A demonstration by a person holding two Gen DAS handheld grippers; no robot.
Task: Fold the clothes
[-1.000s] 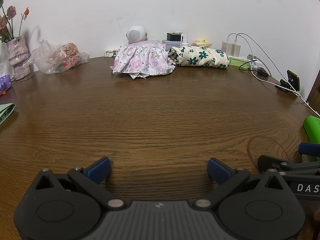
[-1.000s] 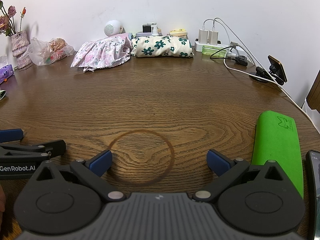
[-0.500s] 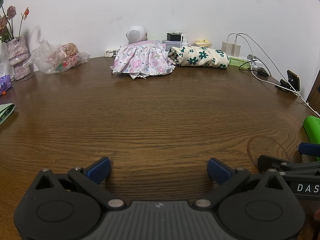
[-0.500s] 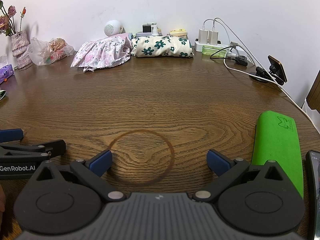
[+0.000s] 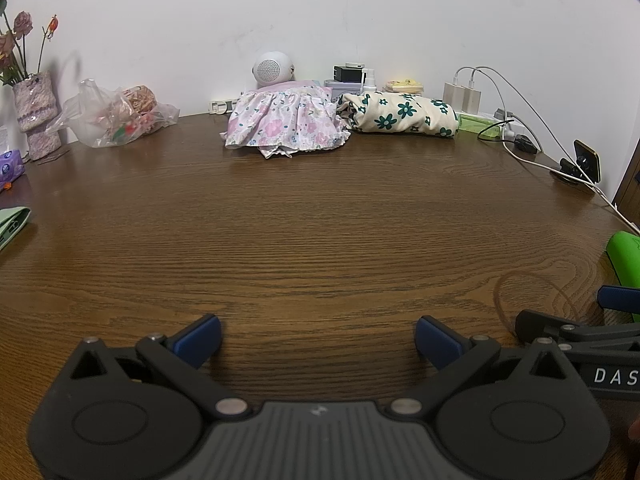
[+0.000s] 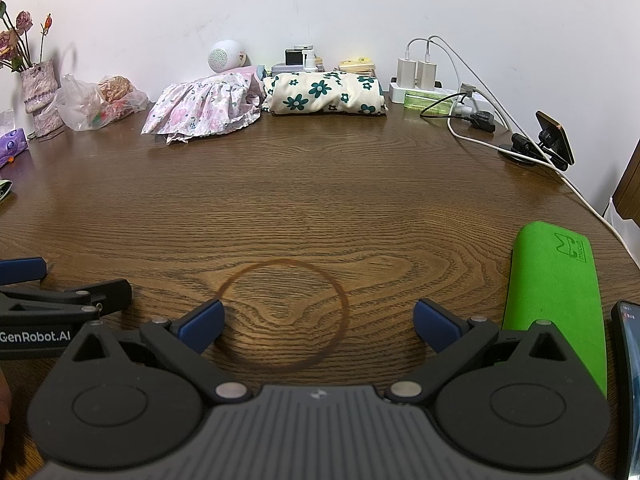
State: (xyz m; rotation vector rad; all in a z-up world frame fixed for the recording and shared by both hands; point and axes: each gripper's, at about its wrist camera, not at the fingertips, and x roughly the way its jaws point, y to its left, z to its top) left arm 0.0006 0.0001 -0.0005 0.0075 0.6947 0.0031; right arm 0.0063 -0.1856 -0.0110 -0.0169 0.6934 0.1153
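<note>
A pink floral ruffled dress [image 5: 286, 124] lies crumpled at the far edge of the wooden table [image 5: 320, 232], touching a neatly rolled cream cloth with green flowers [image 5: 400, 118] on its right. Behind them sit a round white speaker [image 5: 272, 70] and chargers [image 5: 462, 96]; a crinkled plastic bag [image 5: 116, 118] lies far left. Near right, a fuzzy green pad [image 6: 554, 300]. The left gripper [image 5: 318, 340] and right gripper [image 6: 318, 324] both gape empty, side by side over bare wood.

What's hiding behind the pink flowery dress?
Behind the pink flowery dress a round white speaker pokes up against the wall, and a white power strip peeks out at its left. The speaker's bottom is covered by the dress.
</note>
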